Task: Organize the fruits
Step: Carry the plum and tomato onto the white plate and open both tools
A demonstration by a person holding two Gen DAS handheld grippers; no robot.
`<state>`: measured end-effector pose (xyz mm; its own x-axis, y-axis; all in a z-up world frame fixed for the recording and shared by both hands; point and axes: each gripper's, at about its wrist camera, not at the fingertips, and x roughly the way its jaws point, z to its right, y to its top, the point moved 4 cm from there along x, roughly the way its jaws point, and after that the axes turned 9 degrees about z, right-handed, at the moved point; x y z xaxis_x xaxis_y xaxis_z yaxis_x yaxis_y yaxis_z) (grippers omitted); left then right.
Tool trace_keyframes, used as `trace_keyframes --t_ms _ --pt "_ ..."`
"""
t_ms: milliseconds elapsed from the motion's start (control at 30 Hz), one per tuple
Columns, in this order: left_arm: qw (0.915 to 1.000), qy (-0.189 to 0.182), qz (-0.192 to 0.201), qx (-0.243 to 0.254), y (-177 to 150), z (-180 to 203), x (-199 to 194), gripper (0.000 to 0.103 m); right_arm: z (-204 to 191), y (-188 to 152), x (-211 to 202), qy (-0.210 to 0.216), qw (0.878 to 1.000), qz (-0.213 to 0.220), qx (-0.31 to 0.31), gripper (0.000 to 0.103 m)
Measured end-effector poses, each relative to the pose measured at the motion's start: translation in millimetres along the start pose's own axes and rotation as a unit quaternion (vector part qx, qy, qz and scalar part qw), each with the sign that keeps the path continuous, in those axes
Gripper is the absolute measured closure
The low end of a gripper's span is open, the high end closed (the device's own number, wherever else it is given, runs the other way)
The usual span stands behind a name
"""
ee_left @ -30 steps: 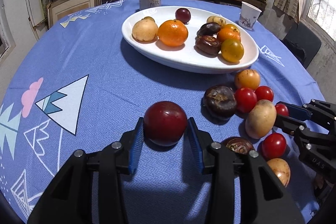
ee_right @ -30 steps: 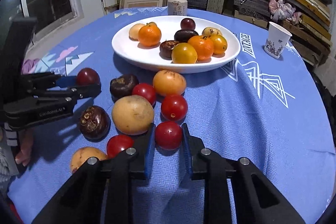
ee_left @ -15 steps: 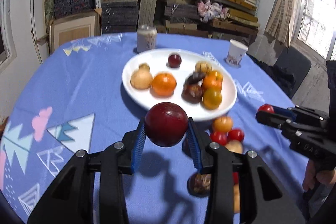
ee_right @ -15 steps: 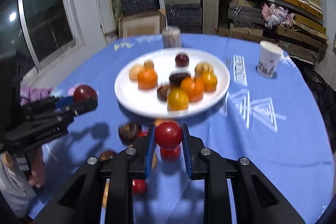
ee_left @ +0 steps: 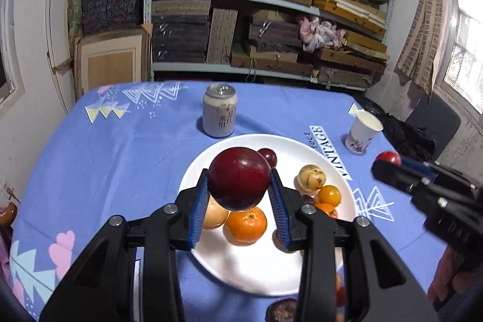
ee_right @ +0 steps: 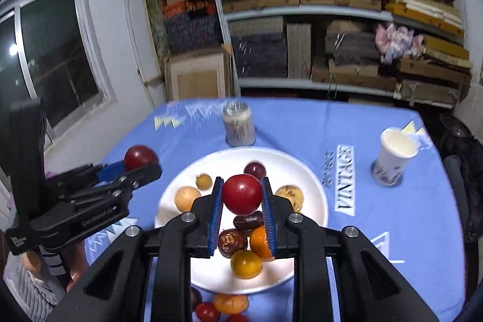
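Observation:
My left gripper (ee_left: 239, 186) is shut on a dark red plum (ee_left: 239, 178) and holds it in the air above the white oval plate (ee_left: 256, 264). My right gripper (ee_right: 242, 195) is shut on a red tomato (ee_right: 241, 194), also raised over the plate (ee_right: 311, 186). The plate carries an orange (ee_left: 246, 224), a small dark plum (ee_left: 268, 156), a pale spotted fruit (ee_left: 311, 177) and several other fruits. In the left wrist view the right gripper (ee_left: 389, 162) shows at the right edge with its tomato (ee_left: 388, 156). The right wrist view has the left gripper (ee_right: 142, 163) at the left.
A drink can (ee_left: 219, 114) stands behind the plate and a paper cup (ee_left: 362, 132) at the back right. Loose fruits (ee_right: 231, 303) lie on the blue cloth (ee_left: 120, 159) in front of the plate. Shelves of boxes fill the back wall. A hand (ee_right: 36, 261) grips the left tool.
Both grippers lifted their fruits off the cloth and carried them up and forward; they now hang over the plate. Their grip has not changed.

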<state>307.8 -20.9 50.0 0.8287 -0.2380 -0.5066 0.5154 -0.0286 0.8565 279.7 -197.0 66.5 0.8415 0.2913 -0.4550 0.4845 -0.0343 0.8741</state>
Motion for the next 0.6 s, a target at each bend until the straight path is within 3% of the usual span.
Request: trace_keyframes --t_ms 333,600 --pt "0.9984 0.000 -0.054 0.012 -16 3 89 0.065 9 -25 97 0.007 0.996 -0.087 -0.002 0.078" --pt "0.9965 0.007 -0.084 -0.002 -33 -4 115 0.065 14 -47 123 0.010 0.993 -0.115 -0.002 0.077"
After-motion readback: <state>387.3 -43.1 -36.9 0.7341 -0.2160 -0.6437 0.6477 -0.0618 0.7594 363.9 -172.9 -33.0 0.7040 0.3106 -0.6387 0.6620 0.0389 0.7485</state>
